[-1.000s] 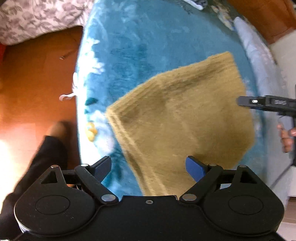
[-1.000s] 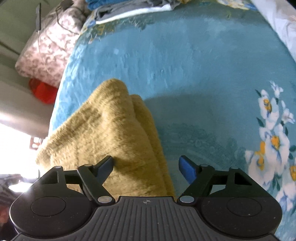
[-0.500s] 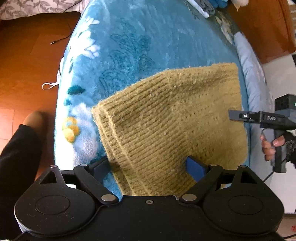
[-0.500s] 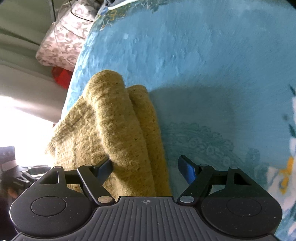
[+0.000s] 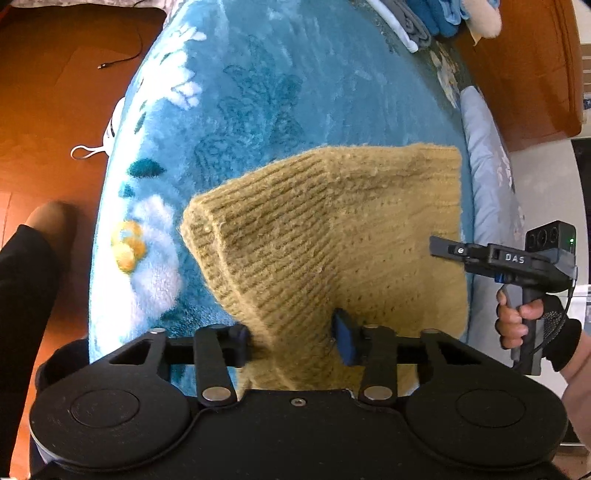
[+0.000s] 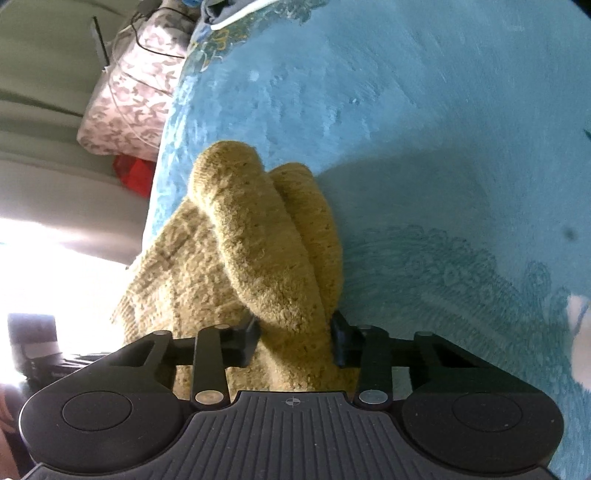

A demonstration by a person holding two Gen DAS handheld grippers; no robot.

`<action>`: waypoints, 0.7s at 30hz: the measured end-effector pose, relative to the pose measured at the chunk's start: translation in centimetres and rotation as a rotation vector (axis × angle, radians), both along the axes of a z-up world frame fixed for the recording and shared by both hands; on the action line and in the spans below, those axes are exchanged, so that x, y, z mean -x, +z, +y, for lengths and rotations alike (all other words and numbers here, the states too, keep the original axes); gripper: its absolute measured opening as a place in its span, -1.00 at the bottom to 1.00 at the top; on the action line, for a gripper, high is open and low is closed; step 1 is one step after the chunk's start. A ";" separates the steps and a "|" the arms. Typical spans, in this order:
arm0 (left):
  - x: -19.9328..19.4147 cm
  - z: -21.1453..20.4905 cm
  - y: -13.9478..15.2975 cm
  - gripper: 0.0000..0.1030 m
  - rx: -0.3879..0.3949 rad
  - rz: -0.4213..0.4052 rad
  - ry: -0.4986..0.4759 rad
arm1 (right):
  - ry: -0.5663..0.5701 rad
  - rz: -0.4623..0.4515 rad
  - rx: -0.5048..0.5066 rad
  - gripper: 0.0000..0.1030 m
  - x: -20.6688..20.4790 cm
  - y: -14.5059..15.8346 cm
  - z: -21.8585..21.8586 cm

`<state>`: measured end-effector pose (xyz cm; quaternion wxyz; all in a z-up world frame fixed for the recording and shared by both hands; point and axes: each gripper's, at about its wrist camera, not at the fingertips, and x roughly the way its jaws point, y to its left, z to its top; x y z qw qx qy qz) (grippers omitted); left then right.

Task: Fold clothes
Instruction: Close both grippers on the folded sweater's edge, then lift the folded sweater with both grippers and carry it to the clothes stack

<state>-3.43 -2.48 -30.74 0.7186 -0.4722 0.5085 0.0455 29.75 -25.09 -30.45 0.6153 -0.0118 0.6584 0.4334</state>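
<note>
Bed cover: a plush teal blanket with white and yellow flowers (image 5: 288, 92) spreads across the bed and carries the garment.
Garment: a mustard-yellow ribbed knit sweater (image 5: 332, 236), folded in layers, lies on the blanket's near part, close to the edge, its near end bunched up into both tools.
Left gripper (image 5: 295, 341): held low at the sweater's near corner, pointing across the bed; its black and blue fingers are clenched on a gathered wad of knit.
Right gripper (image 6: 295, 339): held low and level at the sweater's side, its fingers pinched on two rolled folds of knit that run away from the camera.
Left view only: the right tool from the side, black with a pistol handle, gripped by the person's gloved right hand (image 5: 524, 321) beside the sweater's right edge; brown wooden floor (image 5: 55, 92); a pile of blue and grey clothes (image 5: 424, 22) at the blanket's far end.
Right view only: a grey-and-white leaf-patterned cushion (image 6: 129, 92) and a red object (image 6: 133, 173) beyond the blanket's left edge.
</note>
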 end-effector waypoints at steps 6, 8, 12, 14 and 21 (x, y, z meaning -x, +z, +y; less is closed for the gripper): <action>-0.1 0.4 1.2 -0.40 0.000 -0.027 -0.018 | -0.032 -0.031 -0.016 -0.47 1.0 2.0 -0.4; -0.2 0.5 1.9 -0.40 -0.006 -0.050 -0.035 | -0.046 -0.050 -0.022 -0.48 1.6 2.9 -0.5; -0.5 0.6 3.4 -0.41 -0.021 -0.086 -0.070 | -0.100 -0.071 -0.054 -0.49 3.0 4.5 -0.9; -0.9 0.9 4.4 -0.42 -0.033 -0.108 -0.090 | -0.130 -0.077 -0.075 -0.50 3.8 5.3 -1.2; -2.5 2.0 8.2 -0.43 -0.086 -0.171 -0.166 | -0.248 -0.110 -0.139 -0.51 5.8 8.5 -2.7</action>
